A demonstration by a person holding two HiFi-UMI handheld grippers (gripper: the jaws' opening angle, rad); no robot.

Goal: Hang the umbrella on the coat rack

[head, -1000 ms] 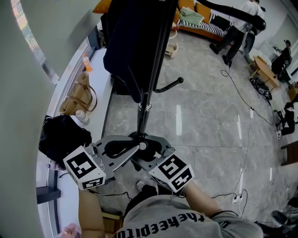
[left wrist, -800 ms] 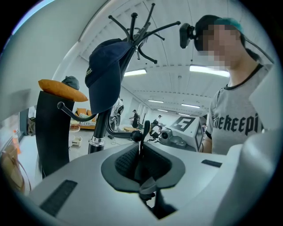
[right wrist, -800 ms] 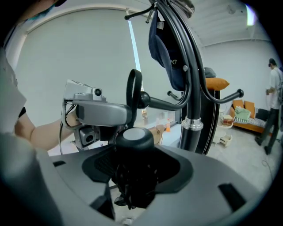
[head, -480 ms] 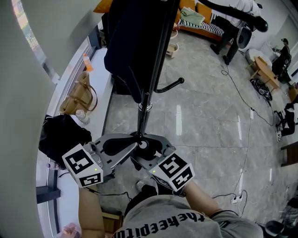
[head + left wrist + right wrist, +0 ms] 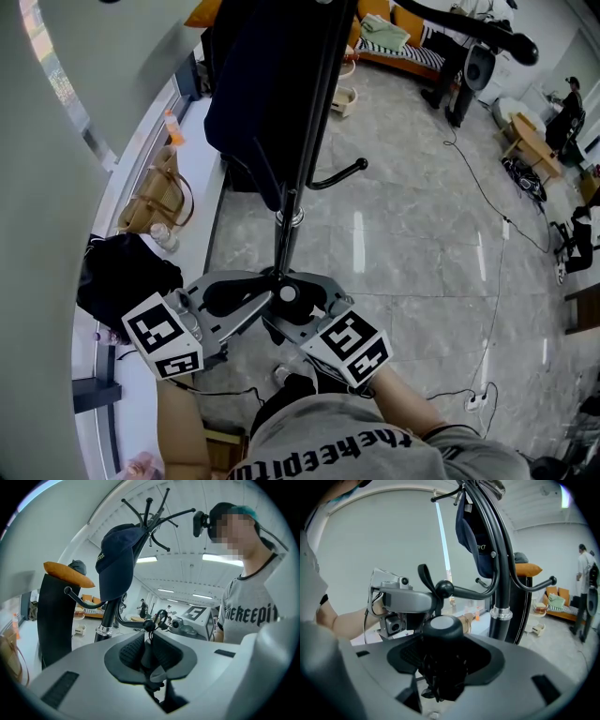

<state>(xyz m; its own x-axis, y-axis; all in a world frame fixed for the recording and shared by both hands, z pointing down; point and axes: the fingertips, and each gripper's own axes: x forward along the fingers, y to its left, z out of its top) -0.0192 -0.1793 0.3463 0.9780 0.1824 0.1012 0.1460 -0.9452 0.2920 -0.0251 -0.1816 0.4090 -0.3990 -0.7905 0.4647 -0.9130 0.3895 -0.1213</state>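
Observation:
The black coat rack (image 5: pixel 292 206) stands on the grey floor in front of me, a dark cap (image 5: pixel 115 557) hanging from its top. The folded black umbrella (image 5: pixel 442 667), with a pale round handle cap (image 5: pixel 281 293), sits upright between the jaws of my right gripper (image 5: pixel 440 656), which is shut on it. My left gripper (image 5: pixel 149 641) is shut on the umbrella's thin black strap (image 5: pixel 148 633), which runs up to the ball tip of a low rack hook (image 5: pixel 149 625). Both grippers (image 5: pixel 277 305) meet close to the rack's pole in the head view.
A dark garment (image 5: pixel 258 84) hangs on the rack. A tan handbag (image 5: pixel 155 197) and a black bag (image 5: pixel 127 272) lie on the ledge at left. Another hook (image 5: pixel 339 172) juts right. Cables (image 5: pixel 487 206) trail over the floor; a sofa (image 5: pixel 412 37) and people are far off.
The left gripper has shifted slightly to the left; both grippers keep their hold next to the pole.

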